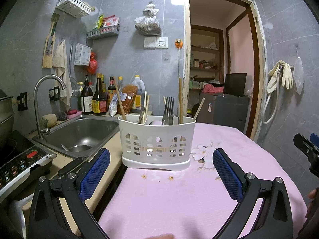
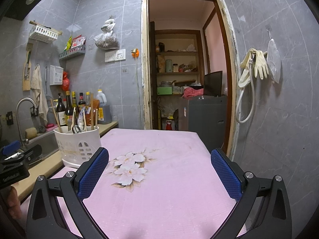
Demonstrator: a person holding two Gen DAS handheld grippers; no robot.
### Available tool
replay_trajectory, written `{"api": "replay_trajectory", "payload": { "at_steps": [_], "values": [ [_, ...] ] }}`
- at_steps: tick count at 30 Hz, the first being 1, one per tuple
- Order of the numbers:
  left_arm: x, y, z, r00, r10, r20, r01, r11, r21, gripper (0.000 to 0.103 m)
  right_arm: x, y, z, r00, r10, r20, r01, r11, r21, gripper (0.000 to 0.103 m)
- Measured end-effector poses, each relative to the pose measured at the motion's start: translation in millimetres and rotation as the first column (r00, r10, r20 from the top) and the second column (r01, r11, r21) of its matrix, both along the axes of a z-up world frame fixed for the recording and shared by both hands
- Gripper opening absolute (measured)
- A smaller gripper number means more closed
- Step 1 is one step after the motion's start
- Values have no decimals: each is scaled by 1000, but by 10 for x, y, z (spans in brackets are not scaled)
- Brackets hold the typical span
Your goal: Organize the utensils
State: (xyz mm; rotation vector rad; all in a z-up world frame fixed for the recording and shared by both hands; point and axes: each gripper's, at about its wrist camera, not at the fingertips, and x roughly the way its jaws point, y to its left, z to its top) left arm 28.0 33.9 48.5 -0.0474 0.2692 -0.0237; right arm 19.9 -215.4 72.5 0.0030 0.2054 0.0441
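The left gripper (image 1: 161, 171), with black arms and blue textured pads, is spread wide and holds nothing, its fingers hanging over the pink flower-printed tablecloth (image 1: 179, 199) with one on each side of the white slotted plastic utensil caddy (image 1: 157, 143) and not touching it. The right gripper (image 2: 159, 171) is likewise spread wide and empty, above the bare middle of the same cloth. The caddy stands upright at the table's far left corner, just beside the beige countertop (image 1: 111, 155) and the stainless steel sink (image 1: 79, 133). In it stand wooden chopsticks (image 1: 180, 99), a metal fork (image 1: 169, 109) and other utensils too crowded to name. To the caddy's right the cloth lies open as far as the table's far edge, beyond which are a dark grey cabinet (image 2: 205, 113) and the doorway. A black induction cooker (image 1: 22, 159) sits at the left, near the sink.
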Motion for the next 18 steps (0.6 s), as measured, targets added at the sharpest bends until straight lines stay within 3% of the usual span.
{"api": "replay_trajectory", "payload": {
  "at_steps": [18],
  "values": [
    [28, 0, -29, 1000, -26, 3, 26, 999, 22, 101, -11, 55, -11, 1000, 2, -5, -2, 1000, 1, 103]
  ]
}}
